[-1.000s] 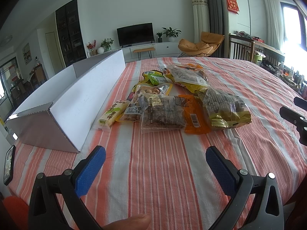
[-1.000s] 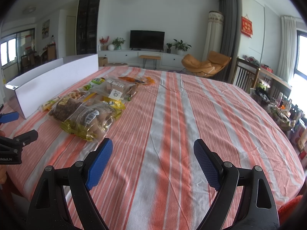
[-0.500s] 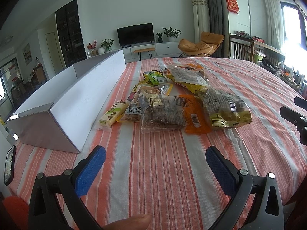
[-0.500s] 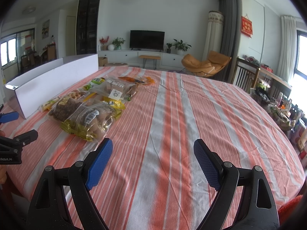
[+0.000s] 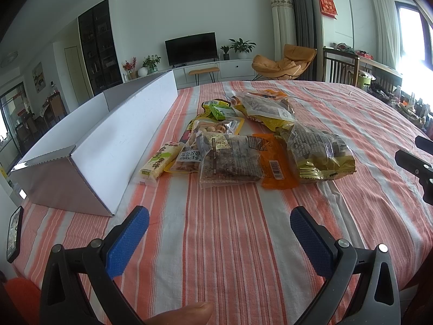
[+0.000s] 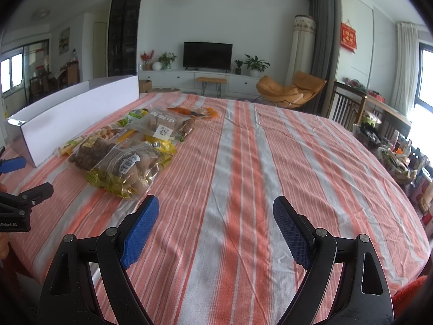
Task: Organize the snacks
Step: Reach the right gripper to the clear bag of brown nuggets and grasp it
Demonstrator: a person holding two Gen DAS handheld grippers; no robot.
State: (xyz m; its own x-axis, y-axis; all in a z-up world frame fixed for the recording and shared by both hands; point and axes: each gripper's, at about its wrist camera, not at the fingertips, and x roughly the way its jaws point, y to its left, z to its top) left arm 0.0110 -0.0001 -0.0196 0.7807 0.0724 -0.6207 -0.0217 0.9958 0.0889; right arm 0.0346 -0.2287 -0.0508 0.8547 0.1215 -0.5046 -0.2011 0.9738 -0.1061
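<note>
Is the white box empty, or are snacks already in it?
Cannot tell. The white box shows only its outer walls in both views; its inside is hidden. All visible snack packets lie on the tablecloth beside it.

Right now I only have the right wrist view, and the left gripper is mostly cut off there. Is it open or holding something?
Observer: The left gripper is open and empty, short of the snacks.
Operator: Anything left of the white box?
Observer: A phone lies at the table edge, near the white box's grey end.
Operator: Any packet I can't see?
Observer: An orange packet with a barcode, between the dark-filled bag and the gold-trimmed bag.
</note>
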